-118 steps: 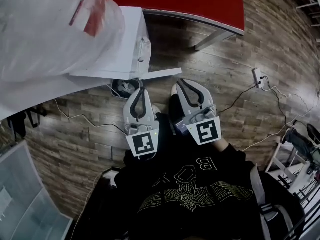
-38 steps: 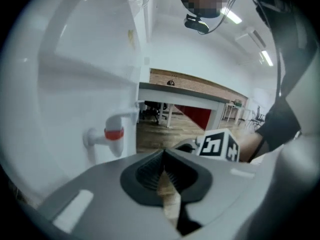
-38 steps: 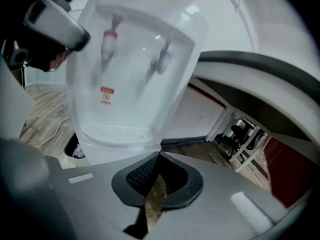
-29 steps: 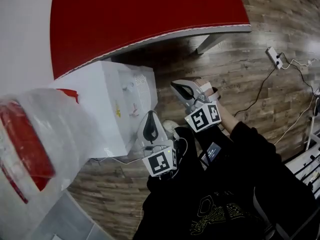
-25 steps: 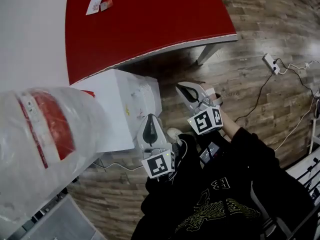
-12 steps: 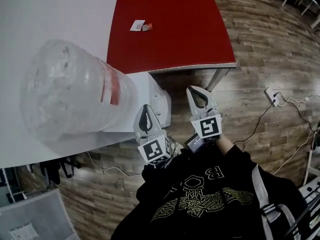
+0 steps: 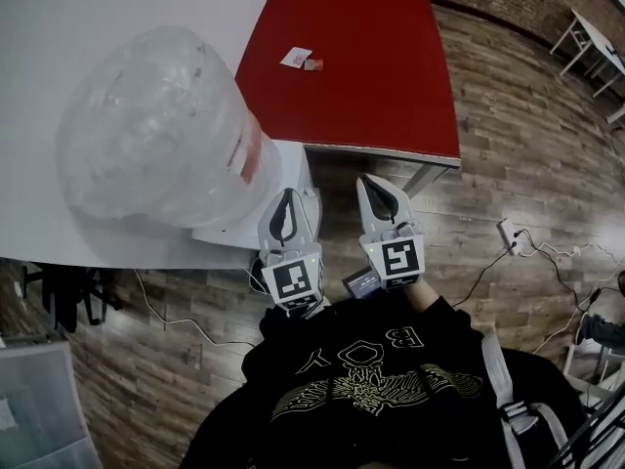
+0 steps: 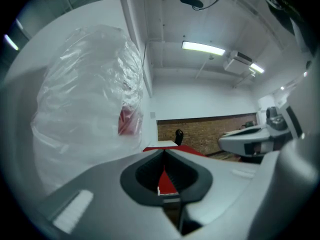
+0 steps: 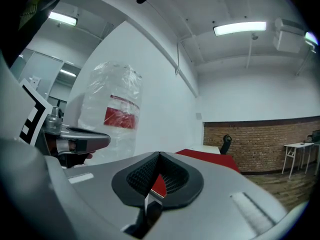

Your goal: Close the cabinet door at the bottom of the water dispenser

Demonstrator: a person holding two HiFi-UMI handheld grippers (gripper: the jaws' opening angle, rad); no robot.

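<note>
Jaws of both grippers were pressed together with nothing between them. Seen from the head camera, the left gripper (image 7: 288,195) and the right gripper (image 7: 377,184) were held side by side in front of the person's black sweatshirt (image 7: 361,379), both pointing away from the body. The left one's tip lay over the front edge of the white water dispenser (image 7: 296,169), which carried a large bottle (image 7: 161,140) wrapped in clear plastic with a red label. The cabinet door low on that front was hidden at this steep angle, so whether it was open or closed could not be told. Beyond the dispenser stood a red table (image 7: 361,66) with two small cards (image 7: 301,60) on it; a power strip (image 7: 509,234) lay on the wooden floor (image 7: 518,145) to the right
</note>
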